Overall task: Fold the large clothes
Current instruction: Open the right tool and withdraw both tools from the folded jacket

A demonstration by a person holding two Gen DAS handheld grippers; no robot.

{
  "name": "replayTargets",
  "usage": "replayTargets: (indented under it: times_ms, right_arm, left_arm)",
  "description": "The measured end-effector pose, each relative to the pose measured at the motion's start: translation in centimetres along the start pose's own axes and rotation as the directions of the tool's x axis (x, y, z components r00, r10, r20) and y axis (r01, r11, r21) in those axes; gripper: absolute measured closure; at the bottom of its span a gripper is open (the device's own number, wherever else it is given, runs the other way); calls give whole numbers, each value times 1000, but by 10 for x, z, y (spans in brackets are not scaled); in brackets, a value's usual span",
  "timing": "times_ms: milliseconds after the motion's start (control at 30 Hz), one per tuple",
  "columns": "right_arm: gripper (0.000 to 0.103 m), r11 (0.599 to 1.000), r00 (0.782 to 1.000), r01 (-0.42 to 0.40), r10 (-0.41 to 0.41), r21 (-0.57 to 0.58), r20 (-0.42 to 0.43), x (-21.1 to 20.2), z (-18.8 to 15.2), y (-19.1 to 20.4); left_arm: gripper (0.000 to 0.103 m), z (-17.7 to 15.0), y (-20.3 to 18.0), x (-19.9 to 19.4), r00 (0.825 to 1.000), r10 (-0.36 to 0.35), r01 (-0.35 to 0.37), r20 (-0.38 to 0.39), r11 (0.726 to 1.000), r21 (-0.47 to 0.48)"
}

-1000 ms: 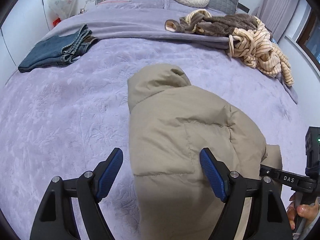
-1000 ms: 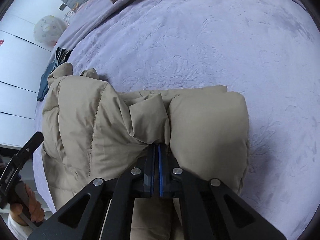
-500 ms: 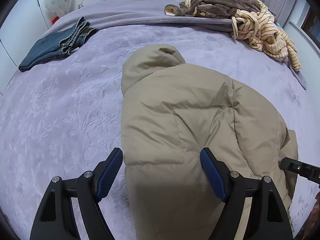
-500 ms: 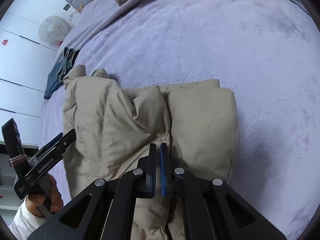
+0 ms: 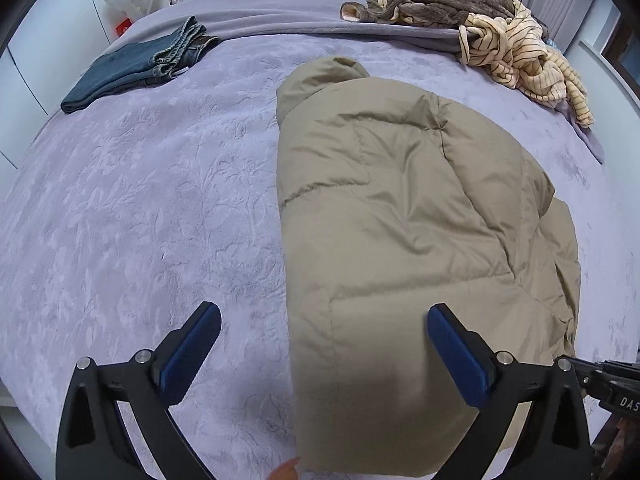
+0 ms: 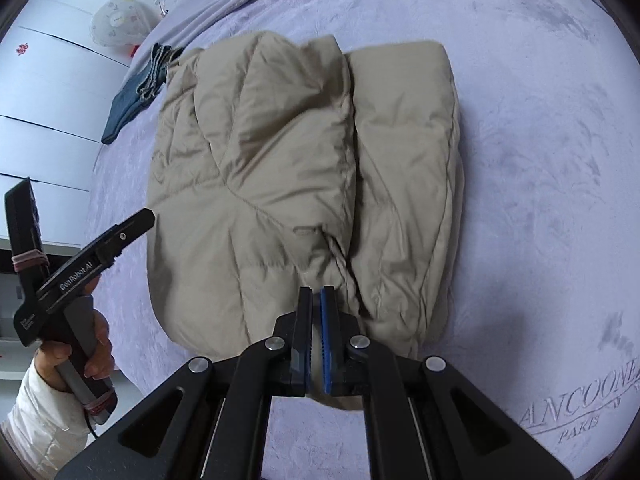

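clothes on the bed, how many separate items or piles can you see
3. A beige puffer jacket folded mid-bed, folded jeans at far left, and a tangled pile of brown and striped garments at far right; that pile may hide more.

Bed: jacket, jeans, perhaps robes.

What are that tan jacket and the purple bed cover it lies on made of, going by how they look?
The tan jacket looks like a padded puffer: smooth woven shell, probably nylon or polyester, with a faint sheen and stitched quilting lines between puffy sections. What fills it cannot be seen. The purple bed cover looks like soft plush or fleece: matte, with a fuzzy nap and a floral pattern pressed into it.
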State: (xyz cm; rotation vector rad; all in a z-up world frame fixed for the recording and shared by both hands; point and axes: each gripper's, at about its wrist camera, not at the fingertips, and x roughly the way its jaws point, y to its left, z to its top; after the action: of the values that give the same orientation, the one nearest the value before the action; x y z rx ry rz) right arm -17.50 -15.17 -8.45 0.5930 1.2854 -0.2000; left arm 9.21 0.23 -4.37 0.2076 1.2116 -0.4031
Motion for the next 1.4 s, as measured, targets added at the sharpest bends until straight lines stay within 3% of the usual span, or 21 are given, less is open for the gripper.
replayTargets:
  times_ms: [67,233,400,467,533,567,767,933,1167,1233,1400]
  right_arm:
    - [99,1000,1000,18,-18,4,-17,9,-8,-2]
    - [99,998,997,51,-50,21,-57,26,-16,-7]
    - [97,997,996,81,-80,14,-48,16,-15,3]
    - [87,996,996,86,-86,16,-36,11,-15,7]
    - [58,996,996,84,-83,19,-22,4,-15,13]
    - [55,997,997,81,-81,16,-14,1,-16,17]
    - [41,993,993,112,-113,37,19,-11,-23,36]
    - [23,987,988,143,-147,66,55,-21,-28,45]
    - [13,977,967,187,-201,101,155,-41,-33,52]
    - [0,977,963,184,-200,103,178,-47,-31,52]
    - [0,979,956,187,-200,83,212,-53,-28,55]
  left_arm:
    - [0,-8,1,-4,1000,27,-27,4,1000,-1]
    - [0,-15,10,-8,1000,2,-2,-17,1000,-26]
    - [0,-18,10,-17,1000,-2,2,-22,1000,4]
    - [0,-20,10,-21,999,-17,17,-27,1000,4]
    - [0,-23,9,-24,999,-21,21,-34,1000,5]
    - [0,-24,9,-25,999,-27,27,-39,1000,5]
    - [0,-34,8,-34,998,-41,44,-57,998,44]
    - [0,-40,9,-44,998,-37,41,-44,995,88]
    - [0,-42,11,-59,999,-34,36,-26,994,103]
    - [0,-42,10,-64,999,-33,36,-20,993,112]
    - [0,-45,2,-74,1000,-28,29,-8,992,122]
